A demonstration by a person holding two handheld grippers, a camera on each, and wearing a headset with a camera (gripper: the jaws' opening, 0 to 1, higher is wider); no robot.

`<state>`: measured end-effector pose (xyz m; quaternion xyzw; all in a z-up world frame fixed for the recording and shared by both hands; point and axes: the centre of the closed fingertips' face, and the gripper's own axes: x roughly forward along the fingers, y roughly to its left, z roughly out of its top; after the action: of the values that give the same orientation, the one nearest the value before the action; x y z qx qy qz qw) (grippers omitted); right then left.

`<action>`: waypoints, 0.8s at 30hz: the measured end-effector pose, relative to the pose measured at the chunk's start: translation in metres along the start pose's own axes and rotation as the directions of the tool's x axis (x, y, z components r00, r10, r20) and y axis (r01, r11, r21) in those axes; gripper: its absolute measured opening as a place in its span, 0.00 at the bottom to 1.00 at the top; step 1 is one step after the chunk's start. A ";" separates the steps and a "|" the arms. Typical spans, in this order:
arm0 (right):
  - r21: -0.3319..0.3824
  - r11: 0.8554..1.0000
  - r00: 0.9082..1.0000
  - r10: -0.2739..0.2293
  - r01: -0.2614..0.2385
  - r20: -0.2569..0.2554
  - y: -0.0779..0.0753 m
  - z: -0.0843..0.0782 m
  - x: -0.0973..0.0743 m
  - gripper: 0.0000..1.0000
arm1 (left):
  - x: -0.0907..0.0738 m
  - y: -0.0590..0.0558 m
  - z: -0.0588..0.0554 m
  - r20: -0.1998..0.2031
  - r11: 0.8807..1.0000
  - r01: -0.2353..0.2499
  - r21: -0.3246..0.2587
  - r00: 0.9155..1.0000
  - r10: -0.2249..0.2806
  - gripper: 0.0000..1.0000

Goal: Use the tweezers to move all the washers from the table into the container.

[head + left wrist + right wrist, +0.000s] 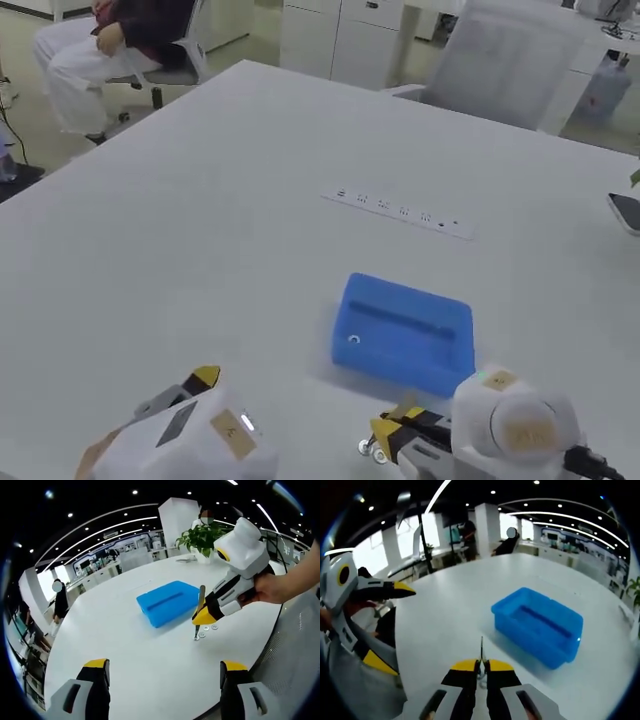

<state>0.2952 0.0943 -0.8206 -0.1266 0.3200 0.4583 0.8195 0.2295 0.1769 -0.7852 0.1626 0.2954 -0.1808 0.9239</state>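
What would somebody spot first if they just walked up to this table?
The bright blue rectangular plastic container stands out on the white table. Next comes the right claw, shut on thin metal tweezers that point down at small silver metal washers lying near the container.

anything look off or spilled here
Nothing stands out: the blue container sits upright with one washer inside, and the loose washers lie in a small cluster by the tweezers in the right gripper.
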 end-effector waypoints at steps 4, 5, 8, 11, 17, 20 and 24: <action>-0.007 1.000 1.000 -0.004 0.004 -0.017 0.001 0.001 0.001 0.02 | 0.000 0.000 0.000 0.003 1.000 0.002 -0.008 1.000 -0.002 0.94; -0.014 1.000 1.000 -0.003 0.003 -0.024 0.002 0.001 0.001 0.02 | 0.000 0.001 0.000 0.004 1.000 -0.001 -0.009 1.000 0.001 0.94; -0.024 1.000 0.999 0.008 -0.009 -0.039 0.003 0.001 0.001 0.02 | -0.001 0.001 0.001 0.007 1.000 0.000 -0.013 1.000 0.000 0.94; -0.029 0.999 0.999 0.016 -0.017 -0.031 0.004 0.007 -0.003 0.02 | -0.001 0.001 0.002 0.011 1.000 0.001 -0.013 1.000 0.000 0.94; -0.024 0.999 0.999 0.027 -0.028 -0.018 0.004 0.023 -0.011 0.02 | -0.002 0.002 0.004 0.026 1.000 0.000 -0.023 1.000 0.001 0.95; -0.013 0.999 0.999 0.034 -0.034 -0.001 0.003 0.032 -0.016 0.03 | -0.002 0.001 0.006 0.036 1.000 0.005 -0.029 0.999 -0.004 0.97; -0.021 0.999 0.999 0.030 -0.029 0.026 0.000 0.046 -0.023 0.03 | -0.003 0.003 0.009 0.056 0.999 -0.004 -0.040 0.998 0.006 0.99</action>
<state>0.3050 0.1018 -0.7711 -0.1241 0.3062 0.4752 0.8155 0.2331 0.1767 -0.7754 0.1398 0.2723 -0.1771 0.9354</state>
